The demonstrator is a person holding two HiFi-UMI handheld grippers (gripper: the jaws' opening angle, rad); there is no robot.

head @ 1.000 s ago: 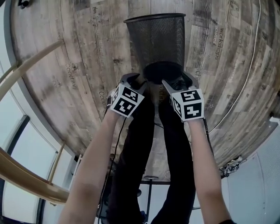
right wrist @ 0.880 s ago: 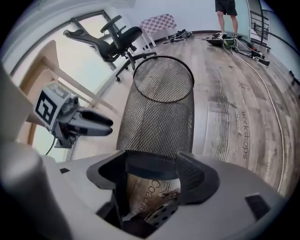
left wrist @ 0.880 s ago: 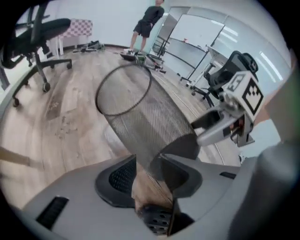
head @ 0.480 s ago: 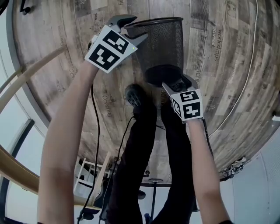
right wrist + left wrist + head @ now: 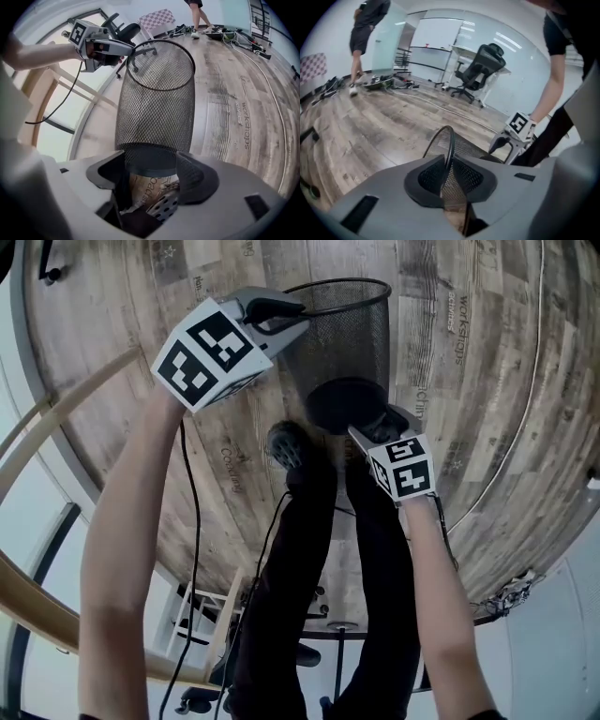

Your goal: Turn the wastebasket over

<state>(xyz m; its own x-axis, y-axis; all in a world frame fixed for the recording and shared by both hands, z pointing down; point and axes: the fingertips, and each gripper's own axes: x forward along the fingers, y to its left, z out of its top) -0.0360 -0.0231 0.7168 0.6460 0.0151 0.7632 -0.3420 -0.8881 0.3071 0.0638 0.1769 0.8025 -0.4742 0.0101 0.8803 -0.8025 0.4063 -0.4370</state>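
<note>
Left gripper view: our left gripper (image 5: 449, 174) has just closed on the far rim of the basket (image 5: 469, 147) — the right gripper (image 5: 151, 171) clamps its base.

Weathered grey-brown plank floor (image 5: 487, 381) printed with faint words, crossed by a thin pale cable (image 5: 531, 381). Beyond, black office chair (image 5: 480, 70) before bright frosted glass walls (image 5: 436, 40). Curved wooden railing (image 5: 70, 407) alongside.

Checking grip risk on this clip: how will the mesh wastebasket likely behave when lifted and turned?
The wastebasket is open wire mesh, so probably light for its size. The left gripper, whose jaws have just been closing, pinches only its thin rim, so it may pivot there. Its round tapered wall would likely roll if set down sideways.
</note>
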